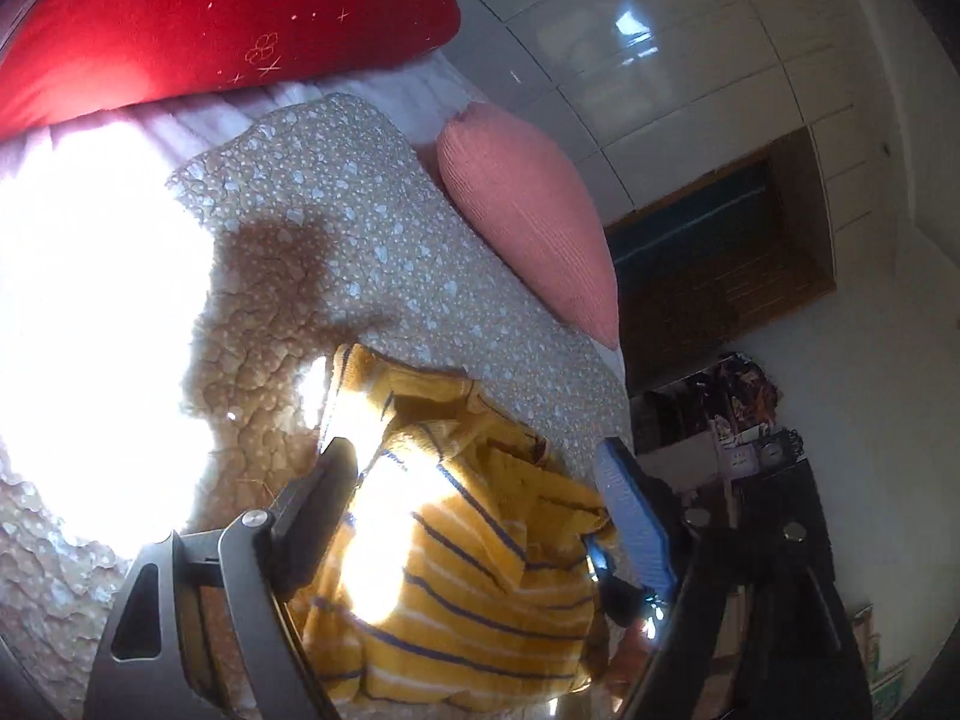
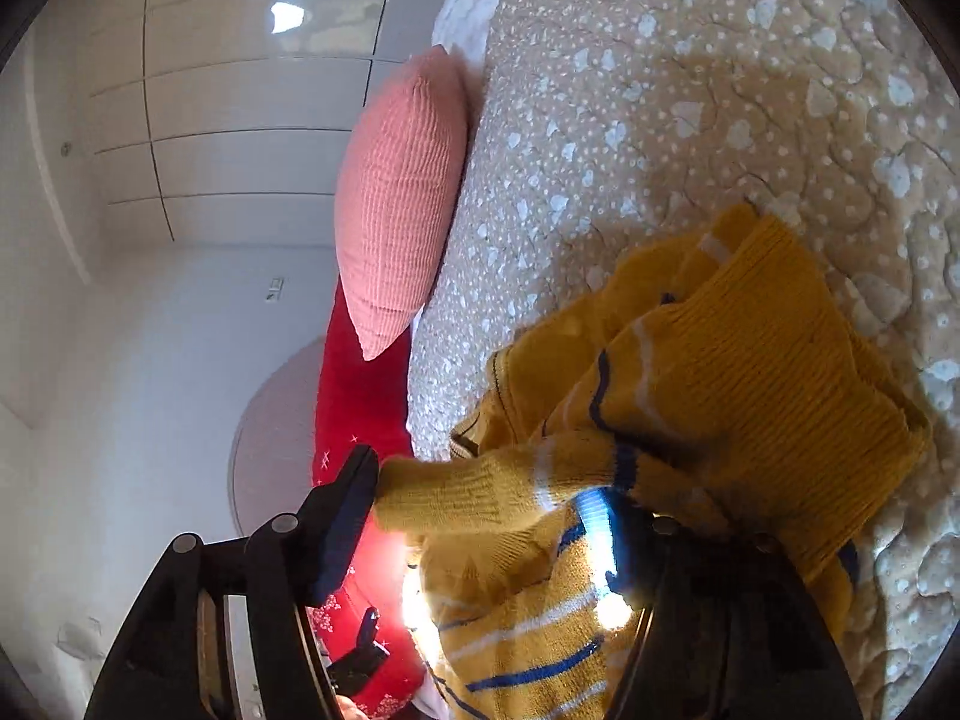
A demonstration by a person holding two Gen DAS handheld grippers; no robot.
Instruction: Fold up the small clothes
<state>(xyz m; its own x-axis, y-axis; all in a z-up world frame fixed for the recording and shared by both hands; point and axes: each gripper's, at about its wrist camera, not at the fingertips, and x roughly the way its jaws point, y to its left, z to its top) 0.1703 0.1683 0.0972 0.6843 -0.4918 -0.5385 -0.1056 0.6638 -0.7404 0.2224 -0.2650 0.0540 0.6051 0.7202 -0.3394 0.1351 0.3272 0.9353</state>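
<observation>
- Sweater (image 1: 474,564), yellow knit with blue and white stripes, lies bunched on my bed's tan quilt (image 1: 336,192), which is printed with small white hearts and dots.
- My left gripper (image 1: 486,510) stands with its jaws apart, one dark finger on each side of the heap; the knit sits in the gap, and the pads do not press on it.
- My right gripper (image 2: 480,516) is spread too, with a ribbed cuff of the sweater lying across the gap between the fingers and no squeeze on it.
- The sweater's sleeves and ribbed hem are folded loosely over the body, in the right wrist view.
- A pink ribbed cushion (image 2: 399,204) rests at the quilt's edge, touching a red pillow (image 1: 198,18) embroidered with pale flowers and crosses.
- A white panelled wardrobe (image 2: 240,96) stands behind.
- I can read no brand, label or writing anywhere; hard sunlight washes out part of the quilt.
</observation>
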